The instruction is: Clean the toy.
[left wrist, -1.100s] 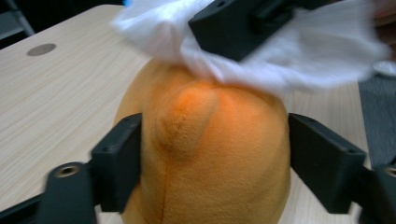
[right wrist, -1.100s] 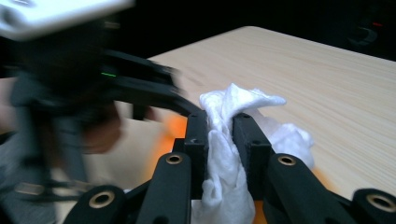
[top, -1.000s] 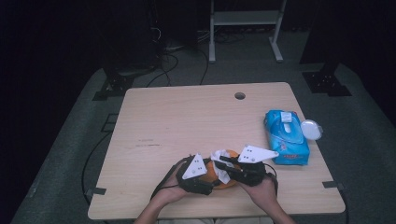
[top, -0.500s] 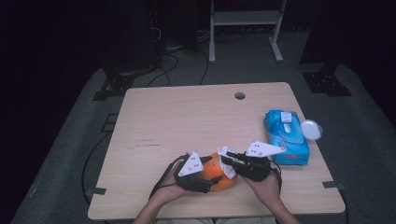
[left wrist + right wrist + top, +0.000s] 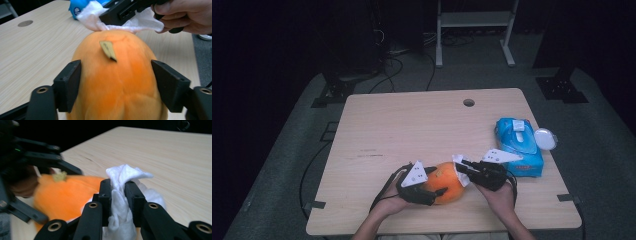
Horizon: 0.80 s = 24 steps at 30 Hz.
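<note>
- Right claw [image 5: 117, 192]: its two black jaws stood nearly together, pinching a crumpled white tissue [image 5: 122, 202] between them; the tissue bulged out above and below the jaws.
- In the left claw view, the same right claw [image 5: 125, 11] pressed the tissue [image 5: 92, 17] against the far end of the orange fruit [image 5: 115, 82], with the person's right hand [image 5: 185, 15] wrapped around the claw's body.
- Left claw [image 5: 116, 85]: the jaws stood partly open on either side of the fruit, one at each flank, and had just been opening slightly; both lay against the orange skin, gripping the fruit and keeping it on the table.
- Orange fruit: large, rounded and smooth, carrying a small tan sticker [image 5: 108, 50] on its upper face; in the high view it [image 5: 444, 181] lay at the near edge of the table [image 5: 412, 125], between the left claw [image 5: 424, 187] and the right claw [image 5: 467, 167].
- In the right claw view, the fruit [image 5: 62, 195] lay to the left of the tissue, touching it, with the left claw's dark frame [image 5: 37, 157] over it.
- Blue wipes packet [image 5: 518, 145]: lay on the table's right side, just beyond the right claw, its flap lid on top.
- White round lid [image 5: 545, 138]: rested just beside the packet, at the table's right edge.
</note>
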Motion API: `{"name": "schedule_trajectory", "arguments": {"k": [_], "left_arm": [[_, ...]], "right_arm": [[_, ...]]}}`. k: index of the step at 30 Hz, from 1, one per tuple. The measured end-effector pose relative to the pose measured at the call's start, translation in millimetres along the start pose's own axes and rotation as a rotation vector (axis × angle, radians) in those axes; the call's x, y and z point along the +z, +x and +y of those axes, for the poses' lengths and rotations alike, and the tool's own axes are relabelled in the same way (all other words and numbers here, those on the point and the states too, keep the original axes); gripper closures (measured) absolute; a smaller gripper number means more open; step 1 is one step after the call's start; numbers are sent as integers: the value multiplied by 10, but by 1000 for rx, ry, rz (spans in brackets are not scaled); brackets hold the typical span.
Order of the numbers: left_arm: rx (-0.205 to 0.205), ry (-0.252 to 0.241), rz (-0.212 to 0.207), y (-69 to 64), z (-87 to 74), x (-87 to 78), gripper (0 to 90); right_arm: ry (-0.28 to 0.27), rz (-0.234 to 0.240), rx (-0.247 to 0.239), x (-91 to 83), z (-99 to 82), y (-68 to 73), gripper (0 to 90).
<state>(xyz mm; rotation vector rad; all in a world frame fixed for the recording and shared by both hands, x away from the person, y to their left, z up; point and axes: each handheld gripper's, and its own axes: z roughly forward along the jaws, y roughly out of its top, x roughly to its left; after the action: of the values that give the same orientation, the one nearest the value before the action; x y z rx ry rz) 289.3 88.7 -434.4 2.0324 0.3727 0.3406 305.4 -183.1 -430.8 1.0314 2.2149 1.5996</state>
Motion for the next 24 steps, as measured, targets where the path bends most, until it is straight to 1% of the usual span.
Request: {"name": "schedule_trajectory", "arguments": {"k": [2, 4, 7, 8, 9, 11, 12, 13, 15, 16, 18, 19, 21, 23, 24], "left_arm": [[-9, 1, -4, 29, -23, -16, 291], [-13, 0, -7, 44, -49, -29, 294], [-22, 1, -10, 65, -64, -48, 294], [-24, 1, -14, 71, -68, -53, 294], [-27, 1, -16, 84, -73, -58, 294], [-41, 0, -19, 108, -84, -65, 294], [-49, -2, -24, 120, -91, -71, 294], [-53, -2, -24, 129, -96, -78, 294], [-66, -7, -26, 139, -110, -89, 294], [-63, -5, -26, 145, -114, -97, 294], [-71, -5, -28, 158, -123, -106, 294], [-75, -6, -28, 165, -127, -110, 294], [-83, -10, -28, 177, -132, -112, 294], [-91, -10, -26, 184, -133, -114, 293], [-93, -8, -25, 188, -133, -119, 293]], "right_arm": [[11, -19, 18, 5, -25, -38, 761], [10, -21, 20, -9, -17, -18, 761], [-11, -6, -15, -35, 40, 79, 761], [-10, -4, -19, -33, 43, 90, 761], [-8, -4, -16, -21, 28, 77, 761], [9, -17, 13, 7, -28, 1, 761], [32, -45, 20, 27, -67, -49, 761], [46, -56, 36, 44, -100, -87, 761], [41, -48, 65, 43, -126, -111, 761], [32, -46, 54, 28, -94, -79, 761], [-1, -21, 34, -14, -28, -13, 761], [-6, -15, 22, -29, -9, 10, 760], [-1, -10, 22, -25, -23, 9, 760], [19, -13, 52, 7, -86, -54, 760], [38, -24, 63, 31, -128, -100, 760]]}}
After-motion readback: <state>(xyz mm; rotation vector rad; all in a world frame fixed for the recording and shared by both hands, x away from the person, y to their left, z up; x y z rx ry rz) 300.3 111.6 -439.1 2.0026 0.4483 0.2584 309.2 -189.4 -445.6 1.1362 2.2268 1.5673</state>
